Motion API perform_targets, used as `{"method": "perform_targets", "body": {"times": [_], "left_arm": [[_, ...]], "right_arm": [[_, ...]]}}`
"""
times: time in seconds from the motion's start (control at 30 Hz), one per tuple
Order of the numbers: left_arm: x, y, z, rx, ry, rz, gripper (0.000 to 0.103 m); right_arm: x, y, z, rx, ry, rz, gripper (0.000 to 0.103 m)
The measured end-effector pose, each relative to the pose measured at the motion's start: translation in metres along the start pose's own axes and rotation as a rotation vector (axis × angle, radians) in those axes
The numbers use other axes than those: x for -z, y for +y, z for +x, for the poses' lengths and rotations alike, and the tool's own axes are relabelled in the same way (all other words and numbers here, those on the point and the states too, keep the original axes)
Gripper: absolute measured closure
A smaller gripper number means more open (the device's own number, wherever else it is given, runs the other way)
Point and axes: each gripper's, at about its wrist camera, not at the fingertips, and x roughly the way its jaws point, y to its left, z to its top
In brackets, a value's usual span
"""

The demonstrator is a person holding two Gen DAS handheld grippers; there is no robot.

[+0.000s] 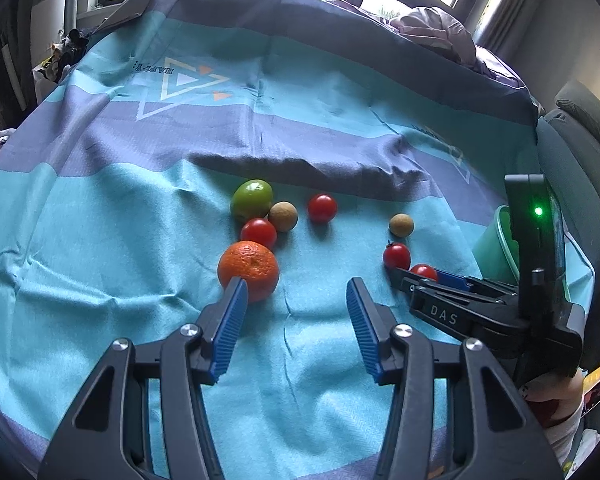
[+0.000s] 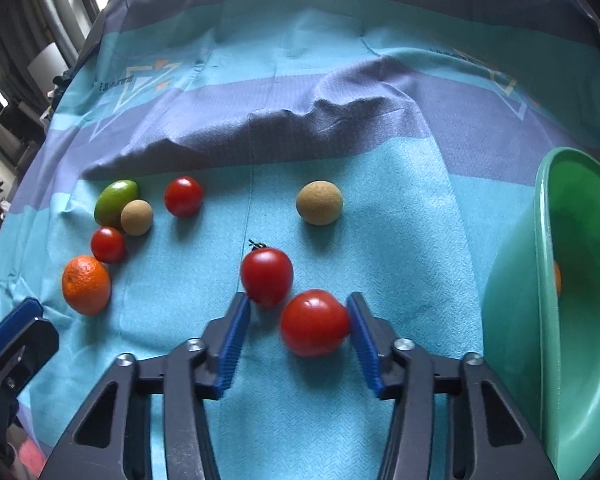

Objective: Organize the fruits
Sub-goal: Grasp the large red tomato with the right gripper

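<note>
Fruits lie on a turquoise cloth. My right gripper is open around a red tomato, which touches the right pad while a gap shows at the left pad. A second tomato, with a stem, sits just beyond the left fingertip. In the left wrist view my left gripper stands open and holds nothing, with an orange right behind its left fingertip. A green fruit, two brown balls and two more tomatoes lie farther back.
A green plastic bowl stands at the right edge of the cloth with something orange partly seen inside. A raised fold of cloth runs behind the fruits. A grey armchair is on the right; windows lie beyond.
</note>
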Motion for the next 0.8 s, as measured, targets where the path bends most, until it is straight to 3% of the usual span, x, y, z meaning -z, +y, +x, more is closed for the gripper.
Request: {"method": "perform_targets", "body": {"times": [0.03, 0.23, 0.47, 0.6, 0.8], "left_arm": [[0.000, 0.001, 0.000, 0.000, 0.001, -0.003, 0.052], [-0.002, 0.006, -0.002, -0.004, -0.004, -0.018, 0.052], [-0.005, 0.018, -0.001, -0.011, 0.007, -0.053, 0.052], [-0.004, 0.017, 0.004, -0.019, 0.034, -0.036, 0.052], [-0.006, 0.022, 0.013, -0.032, 0.063, -0.054, 0.052]], "right_arm": [[0.000, 0.000, 0.000, 0.005, 0.001, -0.006, 0.069], [0.002, -0.006, -0.007, -0.066, 0.012, 0.004, 0.070], [0.004, -0.009, -0.025, -0.209, 0.000, 0.014, 0.070], [0.008, -0.008, -0.023, -0.265, 0.036, 0.013, 0.070], [0.014, 0.001, -0.008, -0.216, 0.103, -0.020, 0.070]]}}
